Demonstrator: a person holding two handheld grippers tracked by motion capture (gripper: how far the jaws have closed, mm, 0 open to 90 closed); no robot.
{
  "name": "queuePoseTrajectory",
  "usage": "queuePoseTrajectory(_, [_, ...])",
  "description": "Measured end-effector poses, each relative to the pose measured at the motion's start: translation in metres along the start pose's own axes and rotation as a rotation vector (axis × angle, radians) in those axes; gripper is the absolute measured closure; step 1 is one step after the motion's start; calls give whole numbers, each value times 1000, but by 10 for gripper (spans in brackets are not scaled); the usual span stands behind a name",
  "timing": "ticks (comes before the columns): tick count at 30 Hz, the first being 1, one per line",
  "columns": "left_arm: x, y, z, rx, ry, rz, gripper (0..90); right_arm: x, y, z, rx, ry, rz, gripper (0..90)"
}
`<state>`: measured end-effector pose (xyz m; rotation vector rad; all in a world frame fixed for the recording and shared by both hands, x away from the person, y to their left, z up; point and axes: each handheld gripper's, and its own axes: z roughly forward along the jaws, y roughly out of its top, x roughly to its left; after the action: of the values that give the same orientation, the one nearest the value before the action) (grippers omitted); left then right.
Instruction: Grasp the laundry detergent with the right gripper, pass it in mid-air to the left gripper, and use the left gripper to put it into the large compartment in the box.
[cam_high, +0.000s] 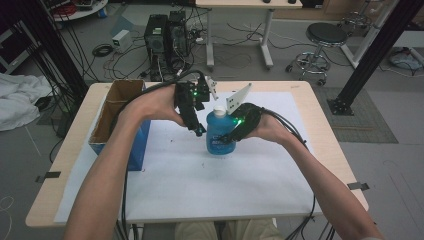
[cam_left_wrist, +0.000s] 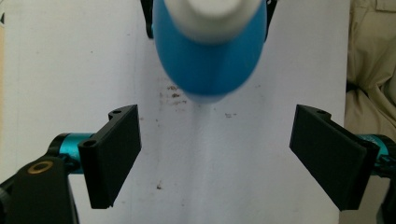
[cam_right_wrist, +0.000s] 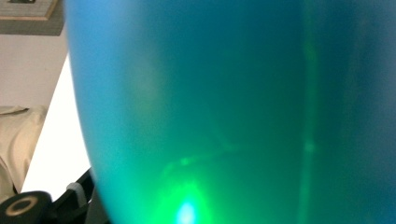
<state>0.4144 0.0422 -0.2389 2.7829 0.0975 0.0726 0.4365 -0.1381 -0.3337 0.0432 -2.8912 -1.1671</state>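
Observation:
A blue bottle (cam_high: 218, 134) with a white cap (cam_high: 219, 109) stands upright at the middle of the white sheet (cam_high: 200, 185). My right gripper (cam_high: 232, 133) comes in from the right, shut on the bottle's body; the bottle's blue-green wall (cam_right_wrist: 224, 107) sits right against its camera. My left gripper (cam_high: 198, 130) points downward just left of the bottle, apart from it. In the left gripper view the gripper (cam_left_wrist: 215, 156) stands wide open with nothing between its jaws, and the bottle (cam_left_wrist: 210, 60) and cap (cam_left_wrist: 215, 14) lie ahead of them, seen from above.
An open cardboard box (cam_high: 116, 105) stands at the table's left edge with a blue box (cam_high: 138, 145) against its near side. Beyond the wooden table (cam_high: 310, 100) are computer towers (cam_high: 165, 35), cables and a stool (cam_high: 325, 37). The person's trousers (cam_left_wrist: 371, 60) show near the front edge.

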Motion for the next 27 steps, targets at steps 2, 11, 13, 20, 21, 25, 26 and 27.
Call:
queuePoseTrajectory(2, [0,4,5,-9,-8,-5,166,1,2,2,-2,9,-6,458])
queuePoseTrajectory(11, [-1,14,17,-28,-8,-9,185,2,4,8,-17,21,-3,456])
queuePoseTrajectory(13, [-1,15,18,-31,-6,-6,185,2,4,8,-16,20,0,456])
queuePoseTrajectory(20, [-2,18,24,-24,-5,-3,195,2,5,12,-18,20,-1,455])
queuePoseTrajectory(21, [-2,18,24,-23,-6,-5,203,2,5,12,-19,18,-1,455])
queuePoseTrajectory(25, [-1,18,25,-20,-1,-7,214,2,5,13,-19,19,0,454])
queuePoseTrajectory(26, [-2,18,26,-21,-1,-9,219,2,5,13,-18,22,5,454])
queuePoseTrajectory(27, [-1,18,26,-18,4,-9,223,2,5,13,-18,21,4,454])
